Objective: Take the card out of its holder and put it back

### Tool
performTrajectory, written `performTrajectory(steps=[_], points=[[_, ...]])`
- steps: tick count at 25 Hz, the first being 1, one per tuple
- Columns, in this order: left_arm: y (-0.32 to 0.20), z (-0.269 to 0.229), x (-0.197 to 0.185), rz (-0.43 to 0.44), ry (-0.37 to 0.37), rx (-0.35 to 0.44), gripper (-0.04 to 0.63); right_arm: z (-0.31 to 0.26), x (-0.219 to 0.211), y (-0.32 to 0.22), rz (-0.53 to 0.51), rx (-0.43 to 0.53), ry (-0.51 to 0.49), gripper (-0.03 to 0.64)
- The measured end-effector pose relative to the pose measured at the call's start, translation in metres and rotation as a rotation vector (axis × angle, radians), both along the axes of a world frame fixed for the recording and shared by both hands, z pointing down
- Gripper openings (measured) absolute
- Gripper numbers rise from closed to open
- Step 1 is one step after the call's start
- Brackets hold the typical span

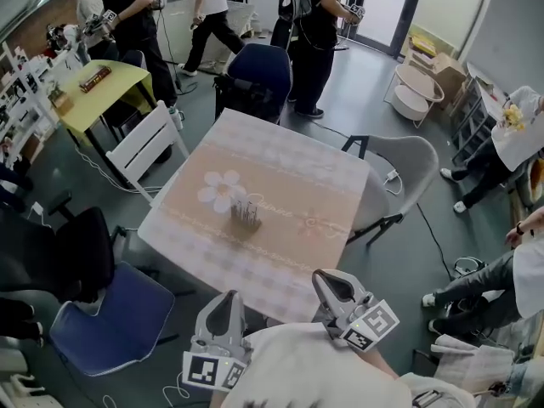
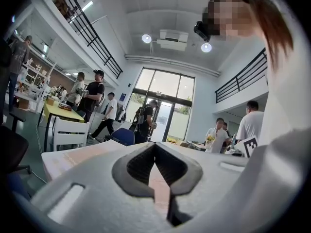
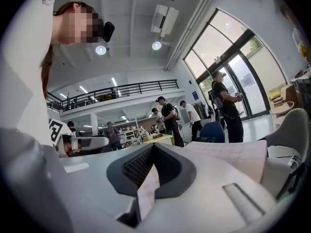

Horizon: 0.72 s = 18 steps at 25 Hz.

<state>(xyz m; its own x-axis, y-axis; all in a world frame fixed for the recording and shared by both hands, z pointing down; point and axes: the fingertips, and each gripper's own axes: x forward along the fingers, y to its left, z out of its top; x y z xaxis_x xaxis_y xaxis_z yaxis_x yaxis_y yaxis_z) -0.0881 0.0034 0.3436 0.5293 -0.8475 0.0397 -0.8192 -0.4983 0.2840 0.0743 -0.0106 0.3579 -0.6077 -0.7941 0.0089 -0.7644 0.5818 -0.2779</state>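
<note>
Your left gripper (image 1: 228, 300) and right gripper (image 1: 325, 280) hover at the table's (image 1: 289, 168) near edge. Both have their jaws closed tip to tip on nothing, with dark ribbed pads in pale moulded shells. The holder (image 1: 245, 215) stands mid-table beside a white flower print (image 1: 219, 189). It lies at about 12 o'clock from your left gripper and 10 to 11 o'clock from your right, well apart from both (the left looks slightly nearer). It reads as a small dark stand with thin upright slips. The card is too small to single out, but its long axis seems vertical, so I judge the pull goes straight up.
</note>
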Motion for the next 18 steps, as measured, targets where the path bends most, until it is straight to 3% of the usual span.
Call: performTrajectory(steps=[18], points=[[-0.003, 0.012, 0.004, -0.094, -0.009, -0.020, 0.000, 0.004, -0.015, -0.001, -0.074, -0.015, -0.008, 0.000]])
